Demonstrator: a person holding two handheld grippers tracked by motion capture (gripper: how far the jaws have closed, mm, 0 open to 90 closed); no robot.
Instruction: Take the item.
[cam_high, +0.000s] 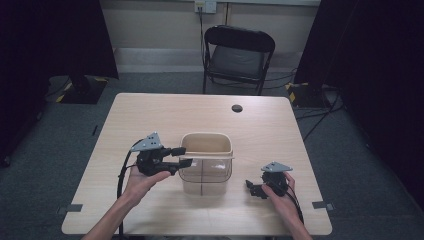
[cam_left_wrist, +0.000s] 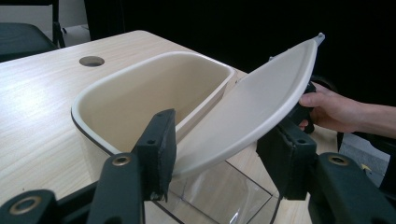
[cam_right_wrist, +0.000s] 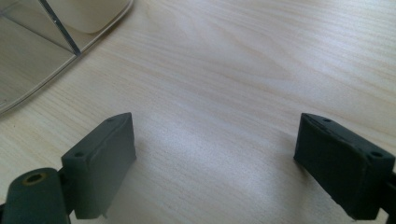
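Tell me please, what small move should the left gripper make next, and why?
Probably close its jaws on the lid. The left gripper has its jaws open on either side of the tilted cream lid's lower edge, above the bin, without clamping it. The right gripper is open over bare table, so it gives no support.

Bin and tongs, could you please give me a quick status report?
Left tongs open around the bin lid, lid tilted up. Right tongs open, over bare table. Nothing in the way.
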